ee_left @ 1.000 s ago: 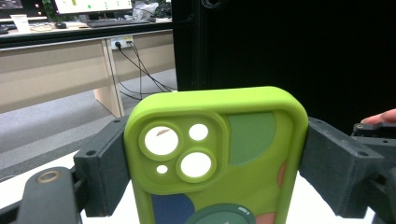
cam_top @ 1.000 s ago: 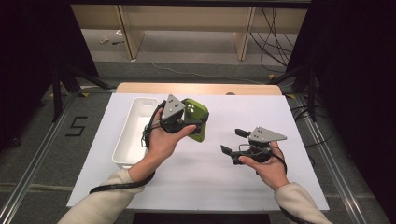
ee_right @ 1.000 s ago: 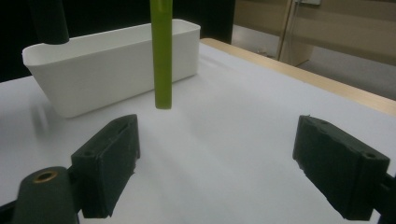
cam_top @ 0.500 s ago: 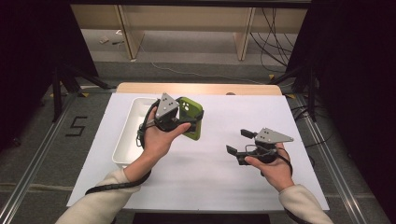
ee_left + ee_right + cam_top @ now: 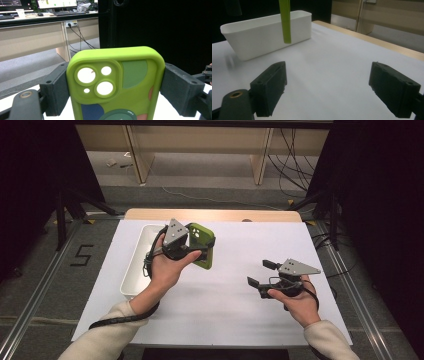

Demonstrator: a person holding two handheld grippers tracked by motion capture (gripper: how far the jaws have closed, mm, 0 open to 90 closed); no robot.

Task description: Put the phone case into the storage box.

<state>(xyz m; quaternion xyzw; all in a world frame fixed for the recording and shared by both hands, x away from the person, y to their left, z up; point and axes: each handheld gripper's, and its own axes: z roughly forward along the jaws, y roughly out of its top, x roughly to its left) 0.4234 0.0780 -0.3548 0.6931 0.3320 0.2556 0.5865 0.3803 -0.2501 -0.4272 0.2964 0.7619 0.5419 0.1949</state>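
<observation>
Two jaws of the left gripper [image 5: 115,82] clamp the green phone case [image 5: 117,85], its camera cutouts facing that lens. From the right gripper [image 5: 327,90], gaping and empty, the case is a thin edge before the white bin [image 5: 267,30].

Phone case [image 5: 117,85]: soft-looking matt plastic or rubber, lime green, with smooth flat patches in darker green, blue and pink. Left gripper [image 5: 192,242] and right gripper [image 5: 260,274]: jaws of matt black plastic, slightly grainy. Top plate [image 5: 298,267] of the right gripper: grey, dull. Bin [image 5: 267,32]: smooth white plastic with a faint sheen. Table cover [image 5: 235,300]: white, matt, paper-like. Table edge [image 5: 210,214]: light wood finish.
</observation>
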